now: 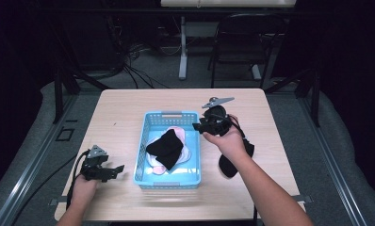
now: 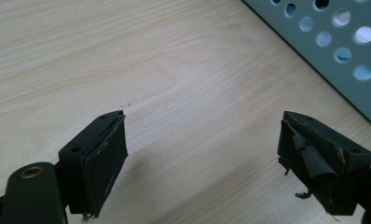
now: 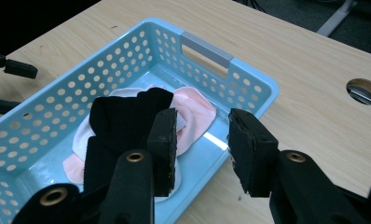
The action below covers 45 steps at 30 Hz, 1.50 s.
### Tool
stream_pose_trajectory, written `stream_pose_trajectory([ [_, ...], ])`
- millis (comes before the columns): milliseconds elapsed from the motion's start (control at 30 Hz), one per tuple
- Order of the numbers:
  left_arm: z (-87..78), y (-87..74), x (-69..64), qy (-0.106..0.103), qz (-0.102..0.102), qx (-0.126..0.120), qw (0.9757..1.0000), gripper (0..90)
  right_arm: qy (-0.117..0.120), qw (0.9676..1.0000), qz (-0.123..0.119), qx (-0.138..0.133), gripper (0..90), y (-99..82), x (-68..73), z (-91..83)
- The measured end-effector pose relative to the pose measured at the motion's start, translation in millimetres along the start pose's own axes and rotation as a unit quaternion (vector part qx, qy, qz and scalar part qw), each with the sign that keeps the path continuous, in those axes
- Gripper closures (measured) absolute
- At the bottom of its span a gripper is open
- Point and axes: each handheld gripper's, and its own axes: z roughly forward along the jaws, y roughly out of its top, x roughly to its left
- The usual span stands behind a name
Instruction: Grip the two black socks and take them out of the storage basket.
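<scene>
Jaws of right gripper (image 3: 202, 149) spread and empty at 3 o'clock of blue basket (image 1: 193, 176), black sock (image 3: 123, 116) inside over pink ones, high view revealed another sock (image 1: 232, 162) on bench (image 1: 124, 113), left gripper (image 2: 202, 163) parted at 8 o'clock.

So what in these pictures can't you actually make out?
- Pale socks in the basket, high view: the black sock hides most; count unclear.
- Black cloth on the table, high view: the right forearm covers part; too dark to identify.
- Basket wall, left gripper view: cut off by the edge.
</scene>
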Motion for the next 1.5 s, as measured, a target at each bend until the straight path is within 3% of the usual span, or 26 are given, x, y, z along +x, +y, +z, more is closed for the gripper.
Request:
stream_pose_trajectory([
  [433, 0.0, 0.2, -0.1, -0.001, 0.0, -0.001, 1.0, 15.6, 0.013, 0.9997, -0.004, 0.022, 62.9, 4.4, 13.0, 27.9],
  [1000, -0.7, 0.6, 0.3, -0.003, 0.0, -0.003, 1.0, 15.6, 0.035, 0.9968, 0.002, 0.072, 62.7, 7.4, 32.6, 88.0],
  [1500, -0.8, 1.0, -0.1, -0.003, 0.0, -0.005, 1.0, 15.6, 0.032, 0.9939, 0.011, 0.105, 62.6, 3.8, 33.6, 108.9],
])
